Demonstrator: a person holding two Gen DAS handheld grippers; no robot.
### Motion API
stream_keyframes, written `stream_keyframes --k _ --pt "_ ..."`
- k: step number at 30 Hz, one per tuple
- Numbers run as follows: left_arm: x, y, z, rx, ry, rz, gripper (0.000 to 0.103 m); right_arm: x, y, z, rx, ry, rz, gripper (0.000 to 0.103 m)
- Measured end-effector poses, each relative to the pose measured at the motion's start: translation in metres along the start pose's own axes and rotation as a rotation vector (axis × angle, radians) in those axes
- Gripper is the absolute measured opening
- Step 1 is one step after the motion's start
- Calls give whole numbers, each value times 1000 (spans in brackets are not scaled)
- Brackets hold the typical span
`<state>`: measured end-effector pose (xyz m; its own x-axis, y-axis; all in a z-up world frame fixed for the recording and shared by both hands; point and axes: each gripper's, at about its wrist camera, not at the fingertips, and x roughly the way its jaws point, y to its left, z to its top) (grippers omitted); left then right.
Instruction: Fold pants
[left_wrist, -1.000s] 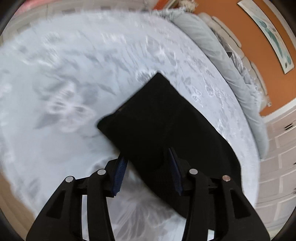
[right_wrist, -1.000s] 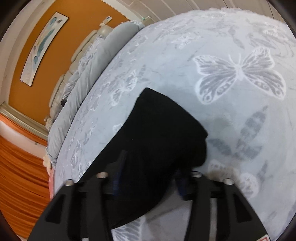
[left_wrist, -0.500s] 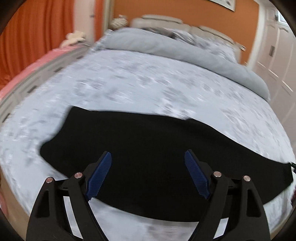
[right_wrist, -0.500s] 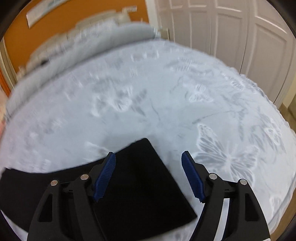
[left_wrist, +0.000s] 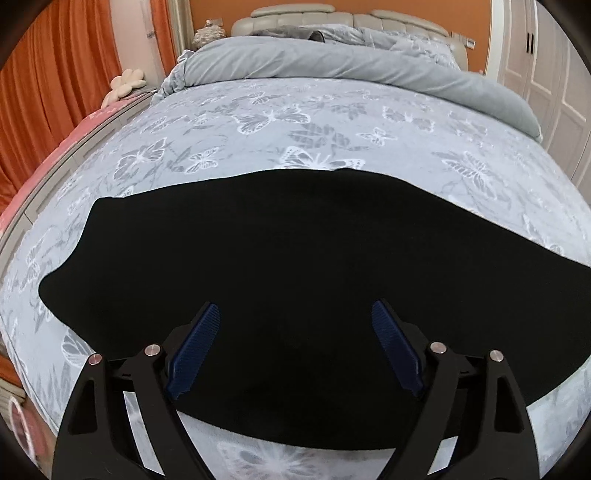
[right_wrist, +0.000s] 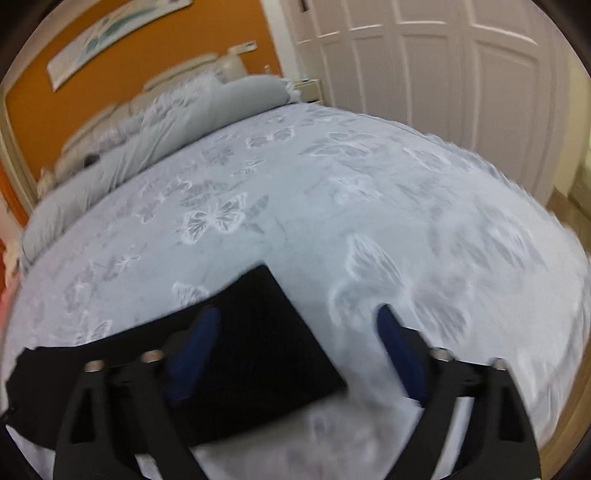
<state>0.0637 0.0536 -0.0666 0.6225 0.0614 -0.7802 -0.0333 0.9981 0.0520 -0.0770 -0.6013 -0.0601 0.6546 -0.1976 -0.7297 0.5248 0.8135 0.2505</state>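
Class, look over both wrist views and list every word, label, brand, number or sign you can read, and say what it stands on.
None can be read.
The black pants show no label or print.
The bedspread carries only butterfly patterns, no words.
The wall picture shows blurred shapes; any lettering is too blurred to tell.
The small wall plate is too small to read.

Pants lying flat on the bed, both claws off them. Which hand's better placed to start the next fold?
Right, probably. The right claw, jaws opening, sits over the pants' end edge, ready to pinch. The left claw, also opening, hangs over their middle, away from any edge.
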Motion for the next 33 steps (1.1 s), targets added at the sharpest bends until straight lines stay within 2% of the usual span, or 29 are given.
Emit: stream_keyframes --k 2,4,8,9,10,11,12,14,17,20,22,25,28,31,32,33 --pt "-3 1 -3 3 -14 14 84 5 -11 -17 70 70 50 89" --pt "-4 1 -6 8 -13 18 84 21 -18 -31 135 147 39 89" --pt "-13 5 -10 3 -20 -6 85 31 -12 -28 189 110 51 91" --pt "-15 7 -10 1 -25 -6 90 36 -8 -24 203 107 55 79" --pt "-19 10 -12 -3 -36 -3 91 40 -5 -22 211 111 63 45" --pt "-22 13 -14 -4 -46 -1 92 45 -2 -19 229 134 68 24" --pt "-23 15 -14 -1 -50 0 92 46 0 -18 266 148 121 16" --pt "-28 24 -16 2 -60 5 92 33 21 -12 254 111 135 16" --pt "-34 39 -18 -9 -87 3 93 0 84 -3 143 51 207 16" --pt "-36 55 -19 -35 -107 -14 94 -35 174 -1 -26 27 333 16" --pt "-36 64 -21 -55 -108 -18 94 -50 236 -10 -145 43 417 17" --pt "-34 79 -25 -91 -104 -32 94 -57 344 -50 -346 121 535 17" --pt "-33 91 -30 -121 -108 -42 94 -40 414 -102 -486 215 567 18" --pt "-32 104 -38 -149 -112 -58 94 3 470 -179 -646 376 534 24" --pt "-31 110 -41 -168 -108 -73 94 12 477 -197 -688 406 498 27" --pt "-30 114 -43 -189 -105 -87 94 13 480 -211 -733 385 460 29"
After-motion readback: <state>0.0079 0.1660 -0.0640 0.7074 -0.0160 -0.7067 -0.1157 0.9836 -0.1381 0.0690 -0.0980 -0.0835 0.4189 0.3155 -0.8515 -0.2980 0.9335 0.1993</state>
